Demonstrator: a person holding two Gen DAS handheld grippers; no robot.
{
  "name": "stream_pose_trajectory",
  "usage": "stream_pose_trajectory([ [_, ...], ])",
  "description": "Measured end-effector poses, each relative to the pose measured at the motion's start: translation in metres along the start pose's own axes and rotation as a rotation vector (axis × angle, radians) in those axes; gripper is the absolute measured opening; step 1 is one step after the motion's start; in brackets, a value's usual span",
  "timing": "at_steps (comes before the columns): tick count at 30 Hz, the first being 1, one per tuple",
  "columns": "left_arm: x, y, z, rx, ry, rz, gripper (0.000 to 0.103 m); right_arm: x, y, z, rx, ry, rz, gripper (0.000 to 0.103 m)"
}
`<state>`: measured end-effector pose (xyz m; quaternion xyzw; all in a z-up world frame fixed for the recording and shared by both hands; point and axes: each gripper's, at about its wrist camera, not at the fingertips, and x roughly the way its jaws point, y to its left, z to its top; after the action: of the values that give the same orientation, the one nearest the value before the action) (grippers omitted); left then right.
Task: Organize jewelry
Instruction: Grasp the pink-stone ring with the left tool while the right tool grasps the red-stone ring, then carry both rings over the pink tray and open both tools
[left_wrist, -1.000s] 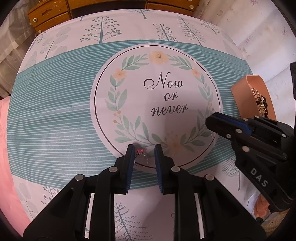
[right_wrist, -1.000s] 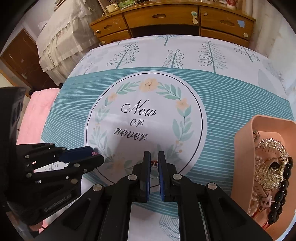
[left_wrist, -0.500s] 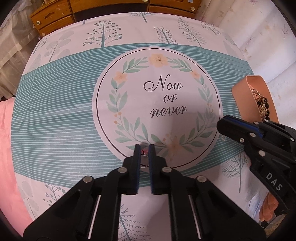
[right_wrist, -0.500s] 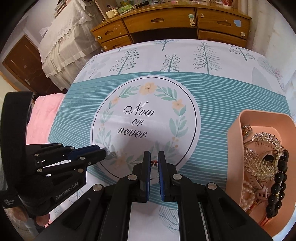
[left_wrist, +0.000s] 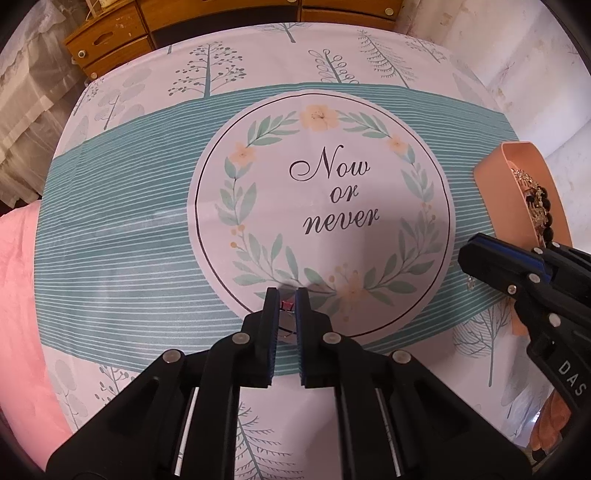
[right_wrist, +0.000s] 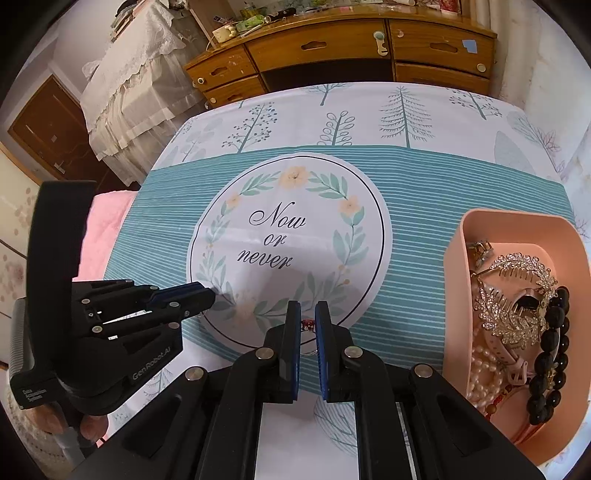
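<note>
My left gripper is shut on a thin ring with a red stone, held just above the tablecloth near the wreath print's lower edge. My right gripper is shut on another ring with a red stone. A peach tray at the right holds a pearl strand, a black bead bracelet and a rhinestone leaf comb. The tray also shows in the left wrist view. The left gripper appears at the left of the right wrist view, the right gripper at the right of the left wrist view.
The table carries a teal-striped cloth with a round "Now or never" print. A wooden dresser stands behind the table. A pink blanket lies at the left edge. A lace-covered piece of furniture stands at far left.
The left gripper closed from open onto the ring and lifted it slightly. The right gripper stayed shut on its ring and drew back and up, bringing more of the tray into view.
</note>
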<state>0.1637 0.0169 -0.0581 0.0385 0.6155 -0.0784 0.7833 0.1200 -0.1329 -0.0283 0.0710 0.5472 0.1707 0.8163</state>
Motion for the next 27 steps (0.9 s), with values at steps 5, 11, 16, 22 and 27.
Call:
stream_pose_trajectory([
  [5, 0.0, 0.0, -0.001, 0.0, -0.002, -0.003, 0.005, 0.0, -0.002, 0.0, 0.004, -0.001, 0.004, 0.008],
  [11, -0.001, 0.002, -0.001, -0.011, -0.004, -0.014, 0.005, -0.002, -0.001, -0.001, 0.004, -0.001, 0.012, 0.008],
  [16, -0.014, -0.004, -0.002, 0.0, -0.025, -0.019, 0.005, -0.013, 0.0, -0.002, 0.001, -0.018, 0.028, 0.008],
  [22, -0.045, -0.022, -0.002, 0.032, -0.066, -0.044, 0.005, -0.046, 0.002, -0.007, -0.014, -0.062, 0.043, 0.008],
  [27, -0.08, -0.055, -0.003, 0.076, -0.123, -0.091, 0.005, -0.083, -0.01, -0.016, 0.001, -0.122, 0.042, 0.008],
])
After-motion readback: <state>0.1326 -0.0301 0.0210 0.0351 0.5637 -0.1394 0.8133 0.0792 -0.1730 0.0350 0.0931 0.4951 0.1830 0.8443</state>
